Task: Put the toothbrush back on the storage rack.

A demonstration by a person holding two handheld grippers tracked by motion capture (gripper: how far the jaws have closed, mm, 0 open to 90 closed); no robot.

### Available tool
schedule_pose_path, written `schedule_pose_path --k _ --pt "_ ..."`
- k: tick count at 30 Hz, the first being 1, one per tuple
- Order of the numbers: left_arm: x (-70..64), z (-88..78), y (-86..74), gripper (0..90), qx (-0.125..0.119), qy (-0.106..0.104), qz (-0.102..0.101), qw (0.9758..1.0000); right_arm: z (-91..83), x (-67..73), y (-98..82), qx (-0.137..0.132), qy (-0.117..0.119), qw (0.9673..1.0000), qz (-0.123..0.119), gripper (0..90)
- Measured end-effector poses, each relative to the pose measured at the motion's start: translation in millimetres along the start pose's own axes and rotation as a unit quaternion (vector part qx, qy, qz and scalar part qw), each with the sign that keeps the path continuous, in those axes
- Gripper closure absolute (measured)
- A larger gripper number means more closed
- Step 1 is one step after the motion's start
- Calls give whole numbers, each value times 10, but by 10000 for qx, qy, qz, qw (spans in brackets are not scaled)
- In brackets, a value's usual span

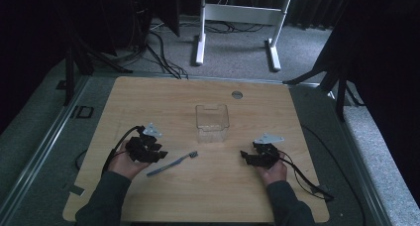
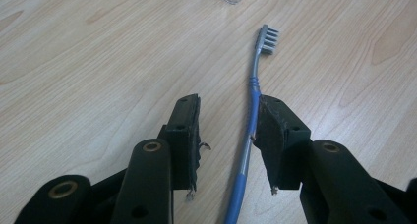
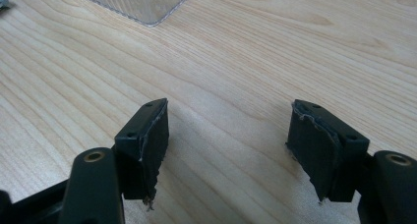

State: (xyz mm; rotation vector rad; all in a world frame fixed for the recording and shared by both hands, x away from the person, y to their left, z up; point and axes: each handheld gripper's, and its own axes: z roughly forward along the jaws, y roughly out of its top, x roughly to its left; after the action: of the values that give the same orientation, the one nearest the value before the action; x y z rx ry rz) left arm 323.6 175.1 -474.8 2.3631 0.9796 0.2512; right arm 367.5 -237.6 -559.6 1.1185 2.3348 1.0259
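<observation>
Left gripper (image 2: 228, 135) has its black jaws apart, straddling the blue-and-grey plastic toothbrush (image 2: 250, 126) that's lying flat on the light wooden table (image 2: 98, 62). From what I can see the handle sits right against the right-hand pad, clear of the other, so no squeeze on it. Bristle head points away past the jaw tips, toward the clear plastic box (image 1: 211, 122) further ahead. Right gripper (image 3: 228, 140) is spread wide over bare wood, well off to the side of the toothbrush.
</observation>
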Motion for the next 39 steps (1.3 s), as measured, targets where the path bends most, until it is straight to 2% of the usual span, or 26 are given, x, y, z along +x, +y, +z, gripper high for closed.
schedule_pose_path --k 16,24,30,39 --pt "-19 42 68 635 212 -71 89 9997 0 0 0 1 0 10000 0 313" --pt "-52 77 114 645 382 -122 165 9991 0 0 0 0 1 10000 -1 313" --pt "-67 112 145 654 479 -141 130 9987 0 0 0 1 0 10000 2 313" --pt "-100 162 195 660 622 -160 184 9978 1 0 1 1 2 10000 1 313"
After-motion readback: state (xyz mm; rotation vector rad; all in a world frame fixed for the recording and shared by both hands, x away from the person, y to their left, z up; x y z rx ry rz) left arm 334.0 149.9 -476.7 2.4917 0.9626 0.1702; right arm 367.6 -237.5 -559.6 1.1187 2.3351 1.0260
